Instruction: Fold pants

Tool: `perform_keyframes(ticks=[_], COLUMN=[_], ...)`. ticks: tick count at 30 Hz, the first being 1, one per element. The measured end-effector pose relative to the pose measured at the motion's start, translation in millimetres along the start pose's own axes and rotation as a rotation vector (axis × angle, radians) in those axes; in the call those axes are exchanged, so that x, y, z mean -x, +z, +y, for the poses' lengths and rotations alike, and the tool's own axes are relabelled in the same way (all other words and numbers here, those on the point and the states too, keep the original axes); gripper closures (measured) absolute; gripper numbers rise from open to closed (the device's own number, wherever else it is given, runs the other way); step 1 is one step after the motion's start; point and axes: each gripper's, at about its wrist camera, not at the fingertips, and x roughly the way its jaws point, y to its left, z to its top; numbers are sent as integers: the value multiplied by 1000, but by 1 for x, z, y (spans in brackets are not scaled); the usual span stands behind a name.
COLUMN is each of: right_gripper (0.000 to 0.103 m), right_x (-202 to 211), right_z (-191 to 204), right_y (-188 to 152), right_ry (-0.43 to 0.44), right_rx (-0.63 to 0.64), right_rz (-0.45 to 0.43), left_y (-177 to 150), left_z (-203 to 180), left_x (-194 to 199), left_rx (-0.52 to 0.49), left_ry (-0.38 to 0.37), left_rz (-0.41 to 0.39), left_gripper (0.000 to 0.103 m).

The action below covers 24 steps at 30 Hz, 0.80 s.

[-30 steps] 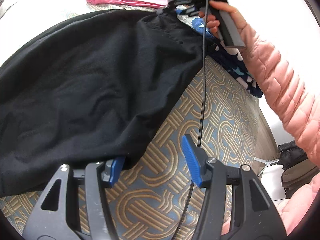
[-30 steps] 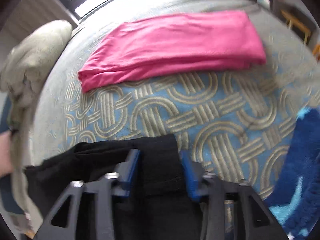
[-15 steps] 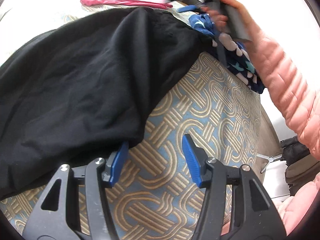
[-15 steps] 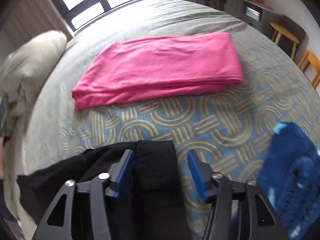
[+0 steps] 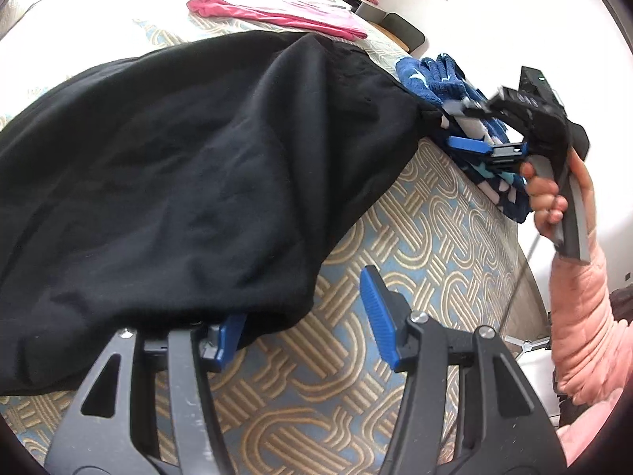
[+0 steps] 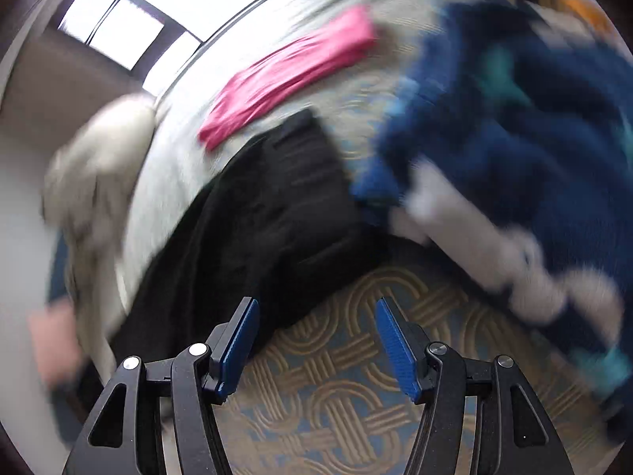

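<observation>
Left wrist view: black pants (image 5: 166,166) lie on the bed (image 5: 431,233), near hem over one pad of the left gripper (image 5: 304,324), jaws apart, nothing pinched
Right gripper (image 6: 316,340): jaws just opened, empty, clear of pants
Tip: regrip the hem squarely before folding

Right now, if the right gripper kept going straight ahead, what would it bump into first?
Probably the patterned bedspread: the open right gripper has only that between its jaws. The black pants lie just beyond, though blur hides depth.

Matt black soft-knit cloth pants (image 5: 166,166); woven blue-and-gold patterned bedspread (image 5: 415,245); fuzzy navy fleece garment (image 6: 534,150); matt black plastic tongs with ribbed blue pads (image 5: 376,320).
</observation>
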Motion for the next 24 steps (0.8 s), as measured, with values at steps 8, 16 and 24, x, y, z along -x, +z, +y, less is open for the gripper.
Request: perform_keyframes(ticks=[8, 16, 24], right_gripper=[92, 84, 88], right_x=[-27, -29, 1], right_z=[-2, 2, 16], right_y=[25, 20, 17], right_ry=[-155, -262, -346], right_rx=[-22, 256, 213], right_rz=[-58, -7, -61], left_y=[-4, -12, -13], left_z=[-11, -7, -1], left_x=[7, -1, 0], left_rx=[-22, 4, 9], left_ry=[4, 3, 47], left_rz=[-6, 6, -18], left_gripper=[58, 58, 93])
